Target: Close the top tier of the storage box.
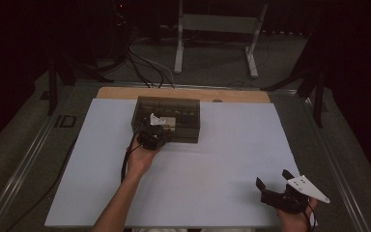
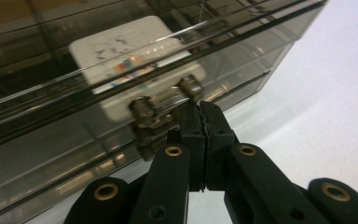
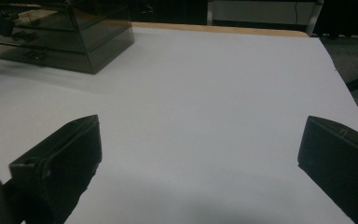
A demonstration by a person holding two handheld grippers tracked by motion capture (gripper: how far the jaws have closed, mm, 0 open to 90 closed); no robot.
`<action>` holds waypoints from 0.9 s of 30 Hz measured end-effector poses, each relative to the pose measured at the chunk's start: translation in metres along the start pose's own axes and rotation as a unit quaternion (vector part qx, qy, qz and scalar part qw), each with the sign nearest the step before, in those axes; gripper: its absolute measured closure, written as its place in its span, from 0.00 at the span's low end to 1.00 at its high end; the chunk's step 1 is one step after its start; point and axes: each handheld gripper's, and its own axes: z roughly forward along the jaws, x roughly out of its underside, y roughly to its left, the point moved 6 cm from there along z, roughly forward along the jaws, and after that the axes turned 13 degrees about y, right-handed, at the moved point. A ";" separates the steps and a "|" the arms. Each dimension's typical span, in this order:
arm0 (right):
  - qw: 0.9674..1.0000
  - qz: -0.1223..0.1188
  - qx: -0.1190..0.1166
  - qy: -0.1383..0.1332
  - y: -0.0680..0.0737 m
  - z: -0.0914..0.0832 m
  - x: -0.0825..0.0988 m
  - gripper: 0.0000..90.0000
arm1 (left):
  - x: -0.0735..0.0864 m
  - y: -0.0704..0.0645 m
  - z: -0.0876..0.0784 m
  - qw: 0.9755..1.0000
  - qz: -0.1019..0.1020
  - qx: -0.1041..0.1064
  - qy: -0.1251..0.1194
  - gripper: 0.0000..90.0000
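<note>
A smoky see-through drawer box [image 1: 169, 113] stands at the far middle of the white table top [image 1: 222, 154]. My left gripper [image 1: 153, 129] is at the box's front, held by a hand. In the left gripper view its jaws are pressed together, and the left gripper [image 2: 200, 109] has its tips right by the right post of a small metal drawer handle [image 2: 165, 98]. Nothing shows between the jaws. A white card [image 2: 121, 60] lies inside the box [image 2: 51, 140]. My right gripper [image 1: 272, 177] hovers open at the near right corner, the box [image 3: 60, 37] far off to its left.
A wooden table edge [image 1: 183, 93] shows behind the white sheet. Beyond it, a white frame stand [image 1: 217, 29] and cables [image 1: 145, 63] lie on the dark floor. Metal rails [image 1: 24, 159] run along both sides of the table.
</note>
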 end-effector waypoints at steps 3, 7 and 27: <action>1.000 0.001 0.000 0.001 0.000 0.000 0.000 0.00 | 0.000 0.002 -0.002 1.000 -0.002 -0.002 -0.006 1.00; 1.000 0.000 0.000 0.002 0.001 0.001 0.000 0.00 | -0.002 0.002 -0.003 1.000 -0.004 -0.002 -0.009 1.00; 1.000 0.000 0.000 0.000 0.000 0.000 0.000 0.00 | -0.001 0.007 0.004 1.000 -0.019 -0.010 -0.005 1.00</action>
